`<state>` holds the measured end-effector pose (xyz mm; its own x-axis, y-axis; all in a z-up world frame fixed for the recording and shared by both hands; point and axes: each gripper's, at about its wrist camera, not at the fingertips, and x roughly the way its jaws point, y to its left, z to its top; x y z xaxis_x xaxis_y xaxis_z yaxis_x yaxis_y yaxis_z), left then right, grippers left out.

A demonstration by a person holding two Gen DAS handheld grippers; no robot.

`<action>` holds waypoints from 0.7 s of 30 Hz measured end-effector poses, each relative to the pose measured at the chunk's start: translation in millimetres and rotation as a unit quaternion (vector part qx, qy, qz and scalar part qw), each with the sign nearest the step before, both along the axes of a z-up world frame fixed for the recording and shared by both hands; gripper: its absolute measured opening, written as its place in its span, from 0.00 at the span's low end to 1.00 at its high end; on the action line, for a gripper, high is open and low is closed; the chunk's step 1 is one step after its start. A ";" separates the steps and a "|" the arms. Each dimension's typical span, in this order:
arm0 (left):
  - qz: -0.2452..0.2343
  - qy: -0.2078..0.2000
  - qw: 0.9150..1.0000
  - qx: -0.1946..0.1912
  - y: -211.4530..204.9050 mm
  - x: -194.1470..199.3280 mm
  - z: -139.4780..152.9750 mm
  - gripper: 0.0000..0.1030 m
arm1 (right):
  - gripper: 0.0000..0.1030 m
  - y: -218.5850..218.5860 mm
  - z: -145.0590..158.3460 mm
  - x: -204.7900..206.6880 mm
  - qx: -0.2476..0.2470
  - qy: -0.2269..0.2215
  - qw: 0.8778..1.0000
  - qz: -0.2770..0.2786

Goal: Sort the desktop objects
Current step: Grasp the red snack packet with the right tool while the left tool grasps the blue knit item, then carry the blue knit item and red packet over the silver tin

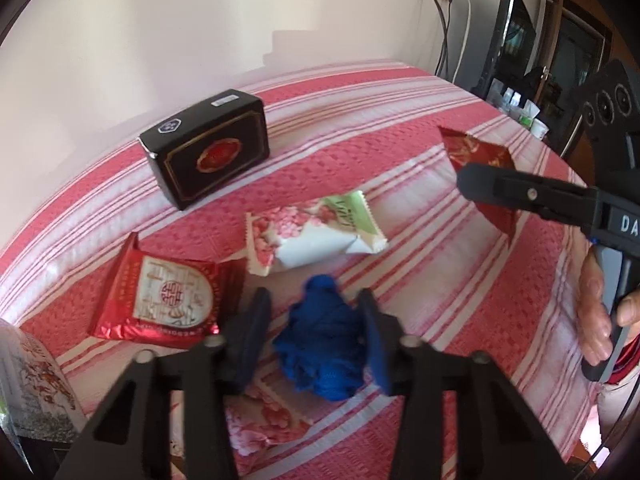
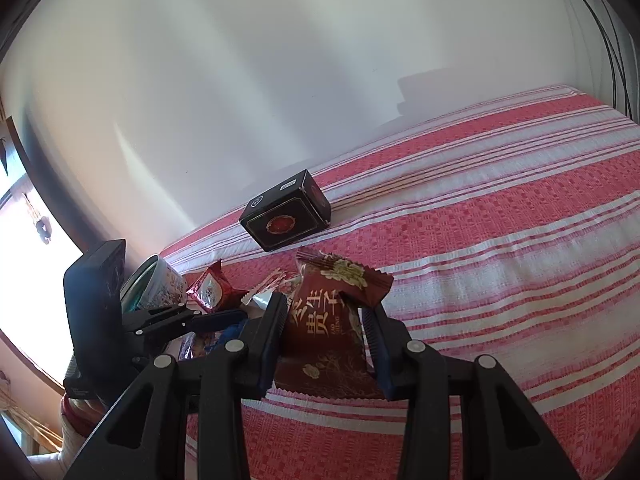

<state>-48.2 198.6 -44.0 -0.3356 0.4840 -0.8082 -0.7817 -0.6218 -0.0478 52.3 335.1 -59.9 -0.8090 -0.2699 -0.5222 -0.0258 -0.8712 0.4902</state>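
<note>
Plainly, my left gripper point(image 1: 316, 344) stands spread around the blue cloth wad point(image 1: 322, 350) near me on the striped cloth point(image 1: 420, 280); soft, light, best pinched mid-bundle; from the right wrist, my right gripper point(image 2: 324, 344) pinches a crinkly maroon sachet point(image 2: 332, 332), slippery foil, apparently lifted; a stiff black box point(image 2: 286, 216) lies far.

Both wrist views look low and close across the striped cloth point(image 1: 420, 216), sharing the black box point(image 2: 286, 216).
</note>
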 end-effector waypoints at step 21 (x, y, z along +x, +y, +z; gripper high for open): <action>0.048 0.136 0.987 0.077 -20.0 42.9 28.0 0.31 | 0.41 -8.2 19.9 20.6 0.043 0.074 0.996 -0.028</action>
